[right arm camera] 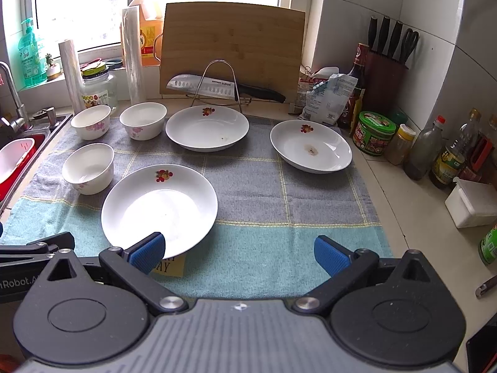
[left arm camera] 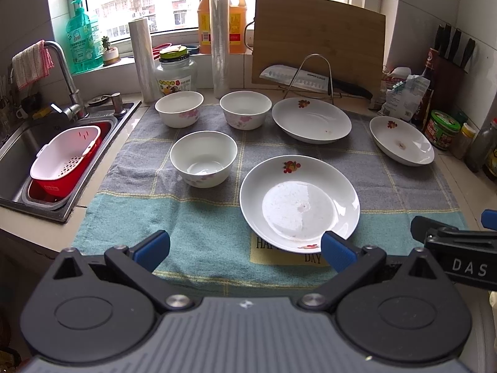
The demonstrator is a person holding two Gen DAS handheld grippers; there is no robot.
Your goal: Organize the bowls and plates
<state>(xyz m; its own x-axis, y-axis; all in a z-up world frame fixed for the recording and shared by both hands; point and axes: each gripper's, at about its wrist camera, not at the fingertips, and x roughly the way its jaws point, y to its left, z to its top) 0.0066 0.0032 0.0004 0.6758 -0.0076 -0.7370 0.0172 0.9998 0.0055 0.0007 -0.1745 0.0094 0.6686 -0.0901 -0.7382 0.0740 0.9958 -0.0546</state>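
Home kitchen: sink (left arm camera: 18,152), knife block (right arm camera: 385,62)

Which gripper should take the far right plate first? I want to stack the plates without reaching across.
Right, probably. The far right plate lies ahead of the right gripper with bare cloth between them. From the left gripper, open too, it sits far right beyond the near plate.

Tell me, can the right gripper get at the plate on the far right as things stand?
Probably yes. The right gripper is open, and only bare towel lies between it and that plate, which has nothing stacked on it.
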